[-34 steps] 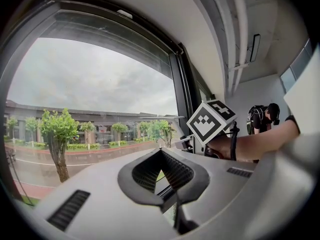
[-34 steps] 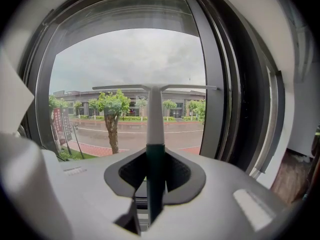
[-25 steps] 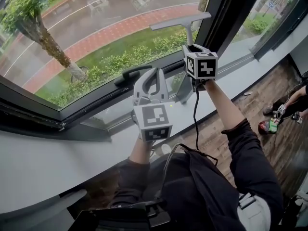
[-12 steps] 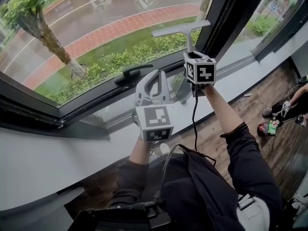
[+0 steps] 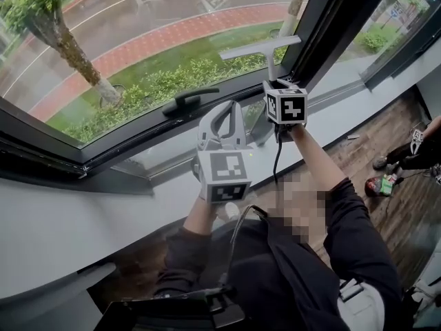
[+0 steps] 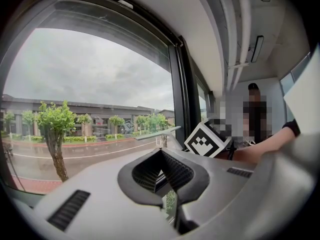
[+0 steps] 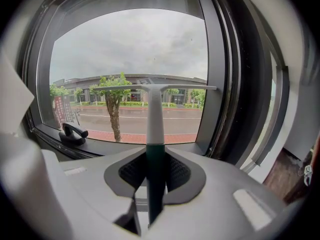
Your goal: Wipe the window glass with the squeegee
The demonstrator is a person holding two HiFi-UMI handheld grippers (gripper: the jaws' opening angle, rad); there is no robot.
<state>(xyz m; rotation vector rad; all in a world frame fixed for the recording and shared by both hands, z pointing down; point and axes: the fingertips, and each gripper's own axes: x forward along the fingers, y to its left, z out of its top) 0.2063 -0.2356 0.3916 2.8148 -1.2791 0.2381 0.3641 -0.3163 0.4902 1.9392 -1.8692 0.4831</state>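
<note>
Squeegee (image 5: 260, 48) handle sits clenched between the jaws of my right gripper (image 5: 273, 83). In the right gripper view the dark green lower part of the handle runs straight up through the pads, and the pale upper part rises to the crossbar blade (image 7: 154, 114). The right gripper (image 7: 155, 171) holds it upright with the blade level at 12 o'clock. From the head view the blade lies over the lower right part of the window glass (image 5: 138, 47), close to the dark frame post (image 5: 324, 26) at its 3 o'clock. I cannot tell whether the rubber edge actually touches the pane.

My left gripper (image 5: 222, 112) hangs at about 7 o'clock from the right one, near it but apart. Its jaws are clenched tip to tip on nothing. The left gripper view shows the ribbed pads meeting at the top, with only the window seen through the small gap below (image 6: 161, 171). That view also catches the marker cube of the right gripper at 2 o'clock.

A black window handle (image 5: 189, 101) lies on the lower frame at 10 o'clock from the left gripper, untouched. The grey window sill (image 5: 69, 219) runs below both grippers. A black cable (image 5: 278, 164) drops from the right gripper along my forearm.
</note>
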